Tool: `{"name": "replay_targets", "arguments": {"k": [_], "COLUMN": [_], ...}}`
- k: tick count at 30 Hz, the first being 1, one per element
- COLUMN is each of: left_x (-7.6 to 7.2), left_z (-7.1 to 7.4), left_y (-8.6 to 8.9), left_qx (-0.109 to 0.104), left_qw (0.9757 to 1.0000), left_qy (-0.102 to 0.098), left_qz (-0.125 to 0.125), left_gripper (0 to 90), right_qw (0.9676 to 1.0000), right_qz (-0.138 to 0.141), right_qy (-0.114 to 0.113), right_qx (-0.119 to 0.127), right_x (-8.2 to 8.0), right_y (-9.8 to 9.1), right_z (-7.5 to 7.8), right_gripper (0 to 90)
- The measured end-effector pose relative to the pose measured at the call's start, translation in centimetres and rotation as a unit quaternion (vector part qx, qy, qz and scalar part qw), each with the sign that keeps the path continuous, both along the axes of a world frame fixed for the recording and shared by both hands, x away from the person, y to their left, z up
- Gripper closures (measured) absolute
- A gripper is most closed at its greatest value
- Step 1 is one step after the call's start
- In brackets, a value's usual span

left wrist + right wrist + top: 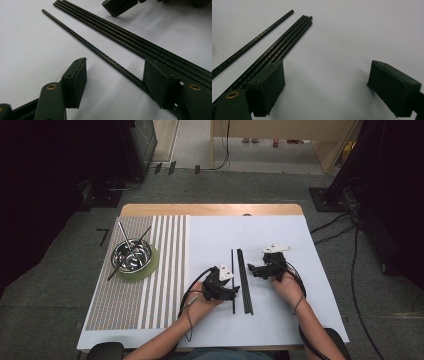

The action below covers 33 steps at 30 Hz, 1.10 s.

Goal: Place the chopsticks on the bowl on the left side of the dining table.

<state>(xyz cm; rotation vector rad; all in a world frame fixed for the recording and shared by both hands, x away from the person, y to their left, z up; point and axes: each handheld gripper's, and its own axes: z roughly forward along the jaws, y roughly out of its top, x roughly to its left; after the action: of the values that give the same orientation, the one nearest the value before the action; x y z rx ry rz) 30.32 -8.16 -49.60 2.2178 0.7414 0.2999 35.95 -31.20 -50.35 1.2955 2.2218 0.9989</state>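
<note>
Two handheld grippers work over black rods on a white sheet. Single rod lies alone, just left of a bundle of rods that lie side by side, touching. Left gripper sits low at the near part of the single rod; jaws apart, rod passing between them, close to the right jaw, left jaw clear of it, no squeeze visible. Right gripper rests just right of the bundle, jaws wide apart with bare sheet between them; its left jaw is over the bundle's near stretch, contact unclear. Far left, on a striped mat, a metal bowl on a green coaster holds sticks.
</note>
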Motion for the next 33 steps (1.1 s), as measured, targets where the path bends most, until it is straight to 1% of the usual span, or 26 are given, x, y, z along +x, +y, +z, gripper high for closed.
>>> {"name": "replay_targets", "arguments": {"k": [3,8,12,16,19,20,23,25,33], "left_x": [0.2,0.7,0.9,1.2,1.3,1.3,1.5,1.6,1.9], "left_z": [0.1,0.4,0.5,0.6,0.7,0.7,0.8,0.9,1.1], "left_y": [0.3,0.9,1.2,1.4,1.6,1.7,1.8,1.8,2.3], "left_qx": [-0.002,-0.011,-0.011,-0.018,-0.012,-0.008,-0.006,-0.008,0.000], "left_qw": [1.0000,0.9996,0.9993,0.9985,0.9982,0.9984,0.9980,0.9976,0.9966], "left_qy": [0.006,0.024,0.031,0.044,0.048,0.047,0.053,0.057,0.069], "left_qz": [0.004,0.012,0.017,0.028,0.033,0.032,0.036,0.039,0.045], "left_gripper": [43.2,53.3,60.4,65.7,70.6,73.7,77.1,77.6,79.4], "right_qw": [1.0000,1.0000,1.0000,1.0000,1.0000,1.0000,1.0000,1.0000,1.0000], "right_qz": [-0.001,-0.001,-0.001,0.000,-0.001,-0.001,-0.001,-0.001,-0.001], "right_qy": [0.001,0.001,0.001,0.000,0.000,0.000,0.000,0.000,0.000], "right_qx": [0.001,0.001,0.001,0.001,0.001,0.001,0.001,0.001,0.001], "right_x": [0.0,0.0,0.0,0.0,0.0,0.0,0.0,0.0,0.0], "right_y": [0.0,0.0,0.0,0.0,0.0,0.0,0.0,0.0,0.0], "right_z": [0.0,0.0,0.0,0.0,0.0,0.0,0.0,0.0,0.0], "right_gripper": [13.6,13.6,13.6,13.6,13.6,13.6,13.6,13.6,13.6]}}
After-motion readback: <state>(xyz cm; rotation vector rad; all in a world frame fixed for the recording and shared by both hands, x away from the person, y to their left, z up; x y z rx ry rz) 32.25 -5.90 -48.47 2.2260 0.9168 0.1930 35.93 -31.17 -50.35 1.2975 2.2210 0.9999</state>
